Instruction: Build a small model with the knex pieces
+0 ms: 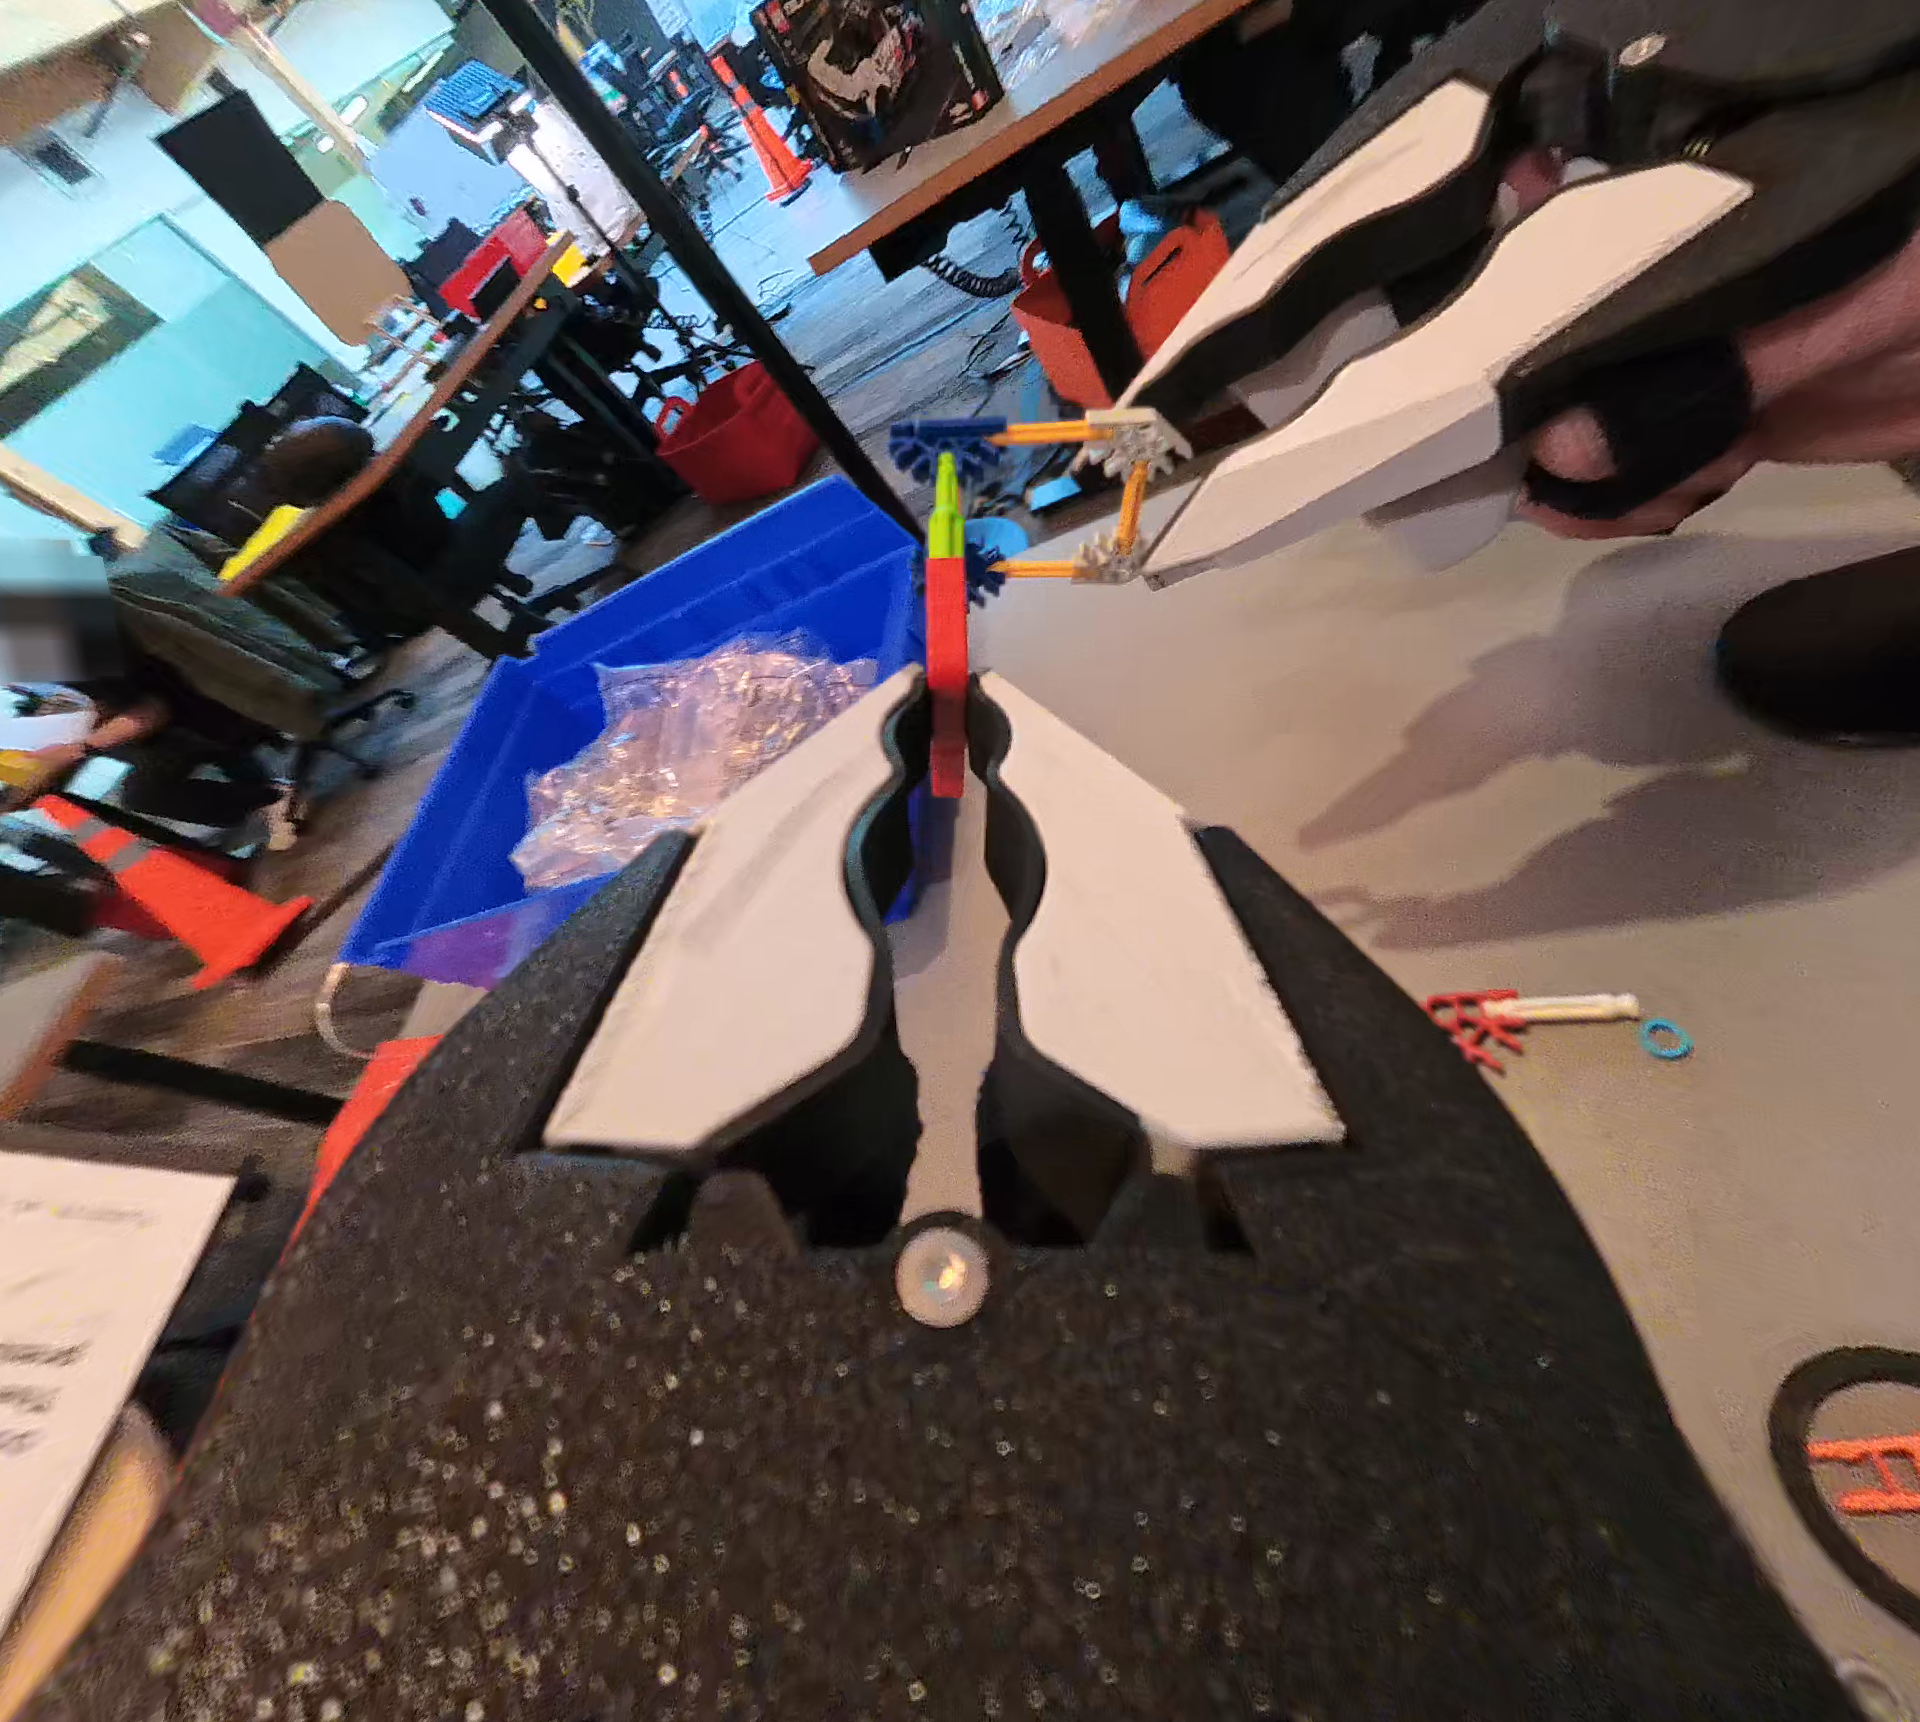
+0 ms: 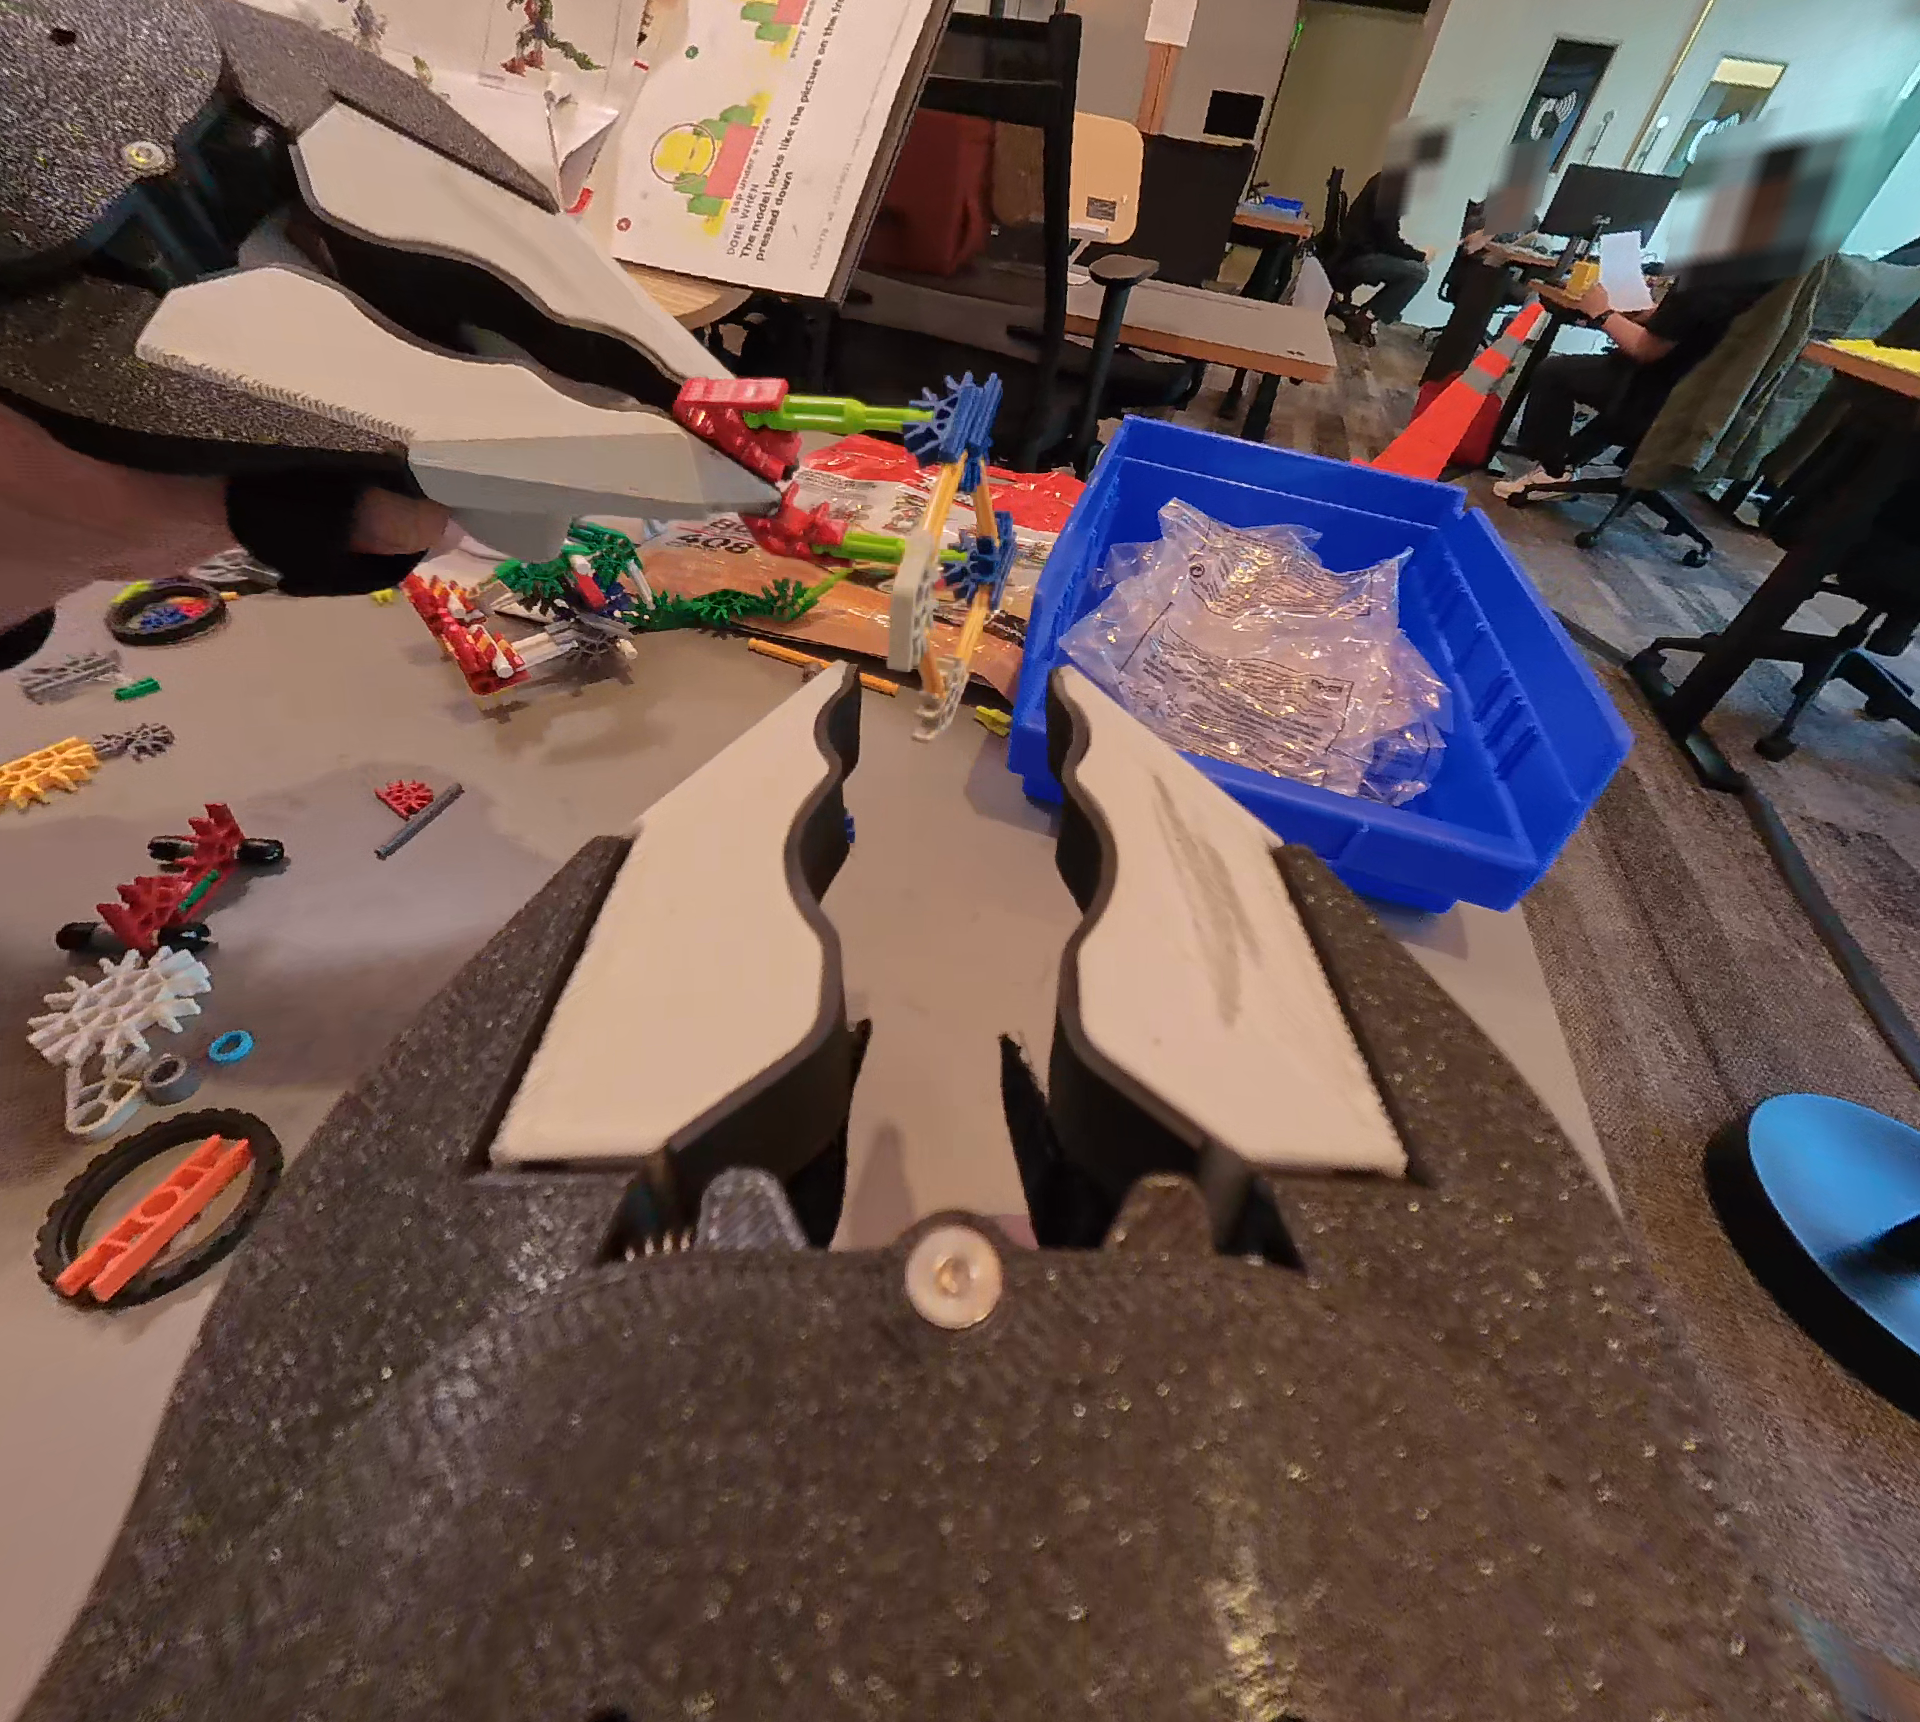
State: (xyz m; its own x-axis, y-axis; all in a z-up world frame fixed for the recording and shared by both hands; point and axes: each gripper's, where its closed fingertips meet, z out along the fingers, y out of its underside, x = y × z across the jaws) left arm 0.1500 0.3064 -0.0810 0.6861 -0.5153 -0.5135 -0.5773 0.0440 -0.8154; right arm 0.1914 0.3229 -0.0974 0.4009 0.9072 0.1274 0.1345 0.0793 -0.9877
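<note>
Grip comes first in the left wrist view: the left gripper [image 1: 951, 685] has its jaws pinched almost together on a flat red connector [image 1: 945, 633] at the centre of the frame. That connector is one end of a small toy frame [image 1: 1039, 433] of rods and connectors held up in the air. The hold covers only a thin edge, so the frame could pivot or slip if pushed sideways. At the upper right, the right gripper [image 1: 1148, 493] has its jaws apart around the white end of the frame. Whether its tips touch the frame cannot be told. A blue bin [image 1: 727, 560] sits below and to the left, so a dropped piece could land in it.

In the right wrist view, the right gripper [image 2: 951, 685] is well open and empty. The frame's grey connector [image 2: 912, 607] hangs just beyond its tips, above the centre. Closing off-centre might bend the thin yellow rods or pop a joint. The left gripper [image 2: 732, 441], at the upper left, clamps the red end. Loose parts [image 2: 156, 893] litter the table [image 2: 312, 737] at the left, and a low sweep might scatter them.
</note>
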